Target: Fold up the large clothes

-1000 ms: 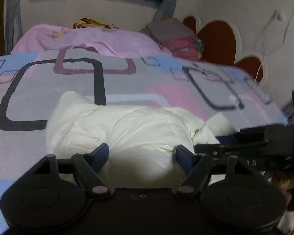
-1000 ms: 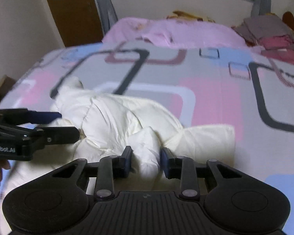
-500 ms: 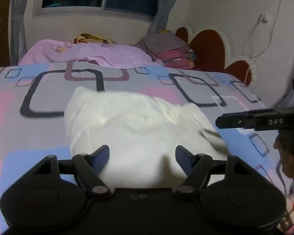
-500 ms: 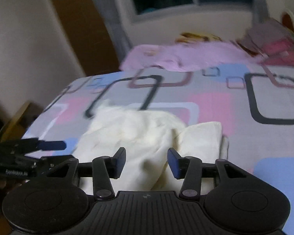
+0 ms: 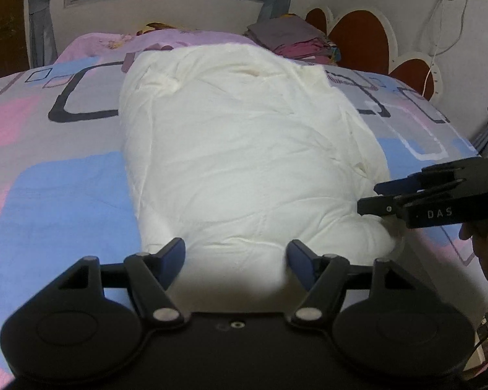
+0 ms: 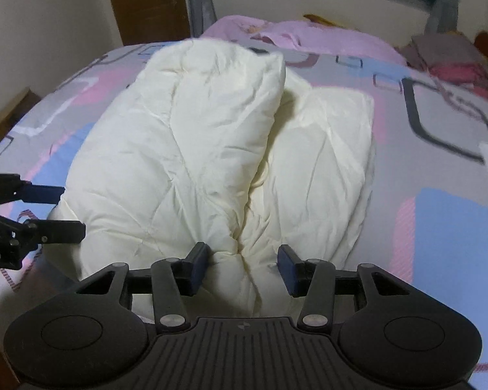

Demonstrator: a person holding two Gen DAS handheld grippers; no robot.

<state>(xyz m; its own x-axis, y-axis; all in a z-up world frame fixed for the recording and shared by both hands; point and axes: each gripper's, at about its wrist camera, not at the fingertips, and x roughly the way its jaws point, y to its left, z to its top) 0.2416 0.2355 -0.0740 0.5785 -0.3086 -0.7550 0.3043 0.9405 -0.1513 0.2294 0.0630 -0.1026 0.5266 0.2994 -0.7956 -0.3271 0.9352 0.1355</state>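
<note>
Left wrist view shows the cream jacket (image 5: 244,149) now pulled long down the bed (image 5: 58,195); left hand-held gripper (image 5: 234,256) closing loosely around its hem, right hand-held gripper (image 6: 242,261) spread, ready for folding.

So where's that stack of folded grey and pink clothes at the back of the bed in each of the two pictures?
Left wrist view: stack of folded clothes sits at the top, right of centre, beside the red headboard.
Right wrist view: it lies at the far right edge, upper part.
Shared landmark: the cream quilted garment, mid-picture in both.
</note>
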